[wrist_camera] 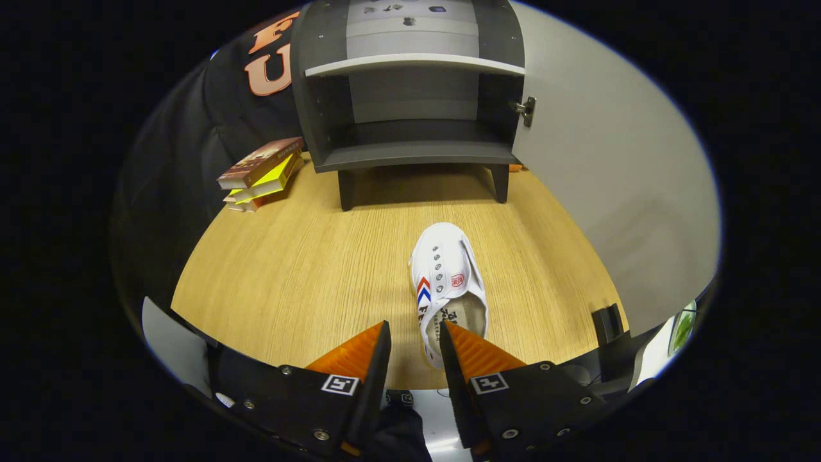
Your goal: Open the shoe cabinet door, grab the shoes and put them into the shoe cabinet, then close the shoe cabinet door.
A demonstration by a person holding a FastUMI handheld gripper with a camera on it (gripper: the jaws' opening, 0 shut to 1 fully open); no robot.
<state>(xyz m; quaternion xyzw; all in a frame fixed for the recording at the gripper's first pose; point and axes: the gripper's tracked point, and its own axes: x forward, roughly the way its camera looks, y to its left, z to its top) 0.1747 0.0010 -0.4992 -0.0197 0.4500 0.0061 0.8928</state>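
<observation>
One white canvas slip-on shoe lies on the light wooden tabletop, with its toe pointing at 12 o'clock toward the dark grey shoe cabinet. The cabinet's pale door is swung open at about 2 o'clock. The tool is spread a little and pinches nothing. Its right finger covers part of the heel opening, and the left finger is over bare wood beside the heel at 9 o'clock; whether either one touches the shoe, I cannot tell. The first risk, in my judgement, is a poor grip: if the fingers close here, they may catch only the thin heel edge, and the soft canvas could fold and slip out during lifting. A second risk is pushing the shoe forward and turning it instead of grasping it. Later, the hanging toe could strike the lower shelf edge of the cabinet. The stack of books at 10 o'clock is well apart and seems no danger.
</observation>
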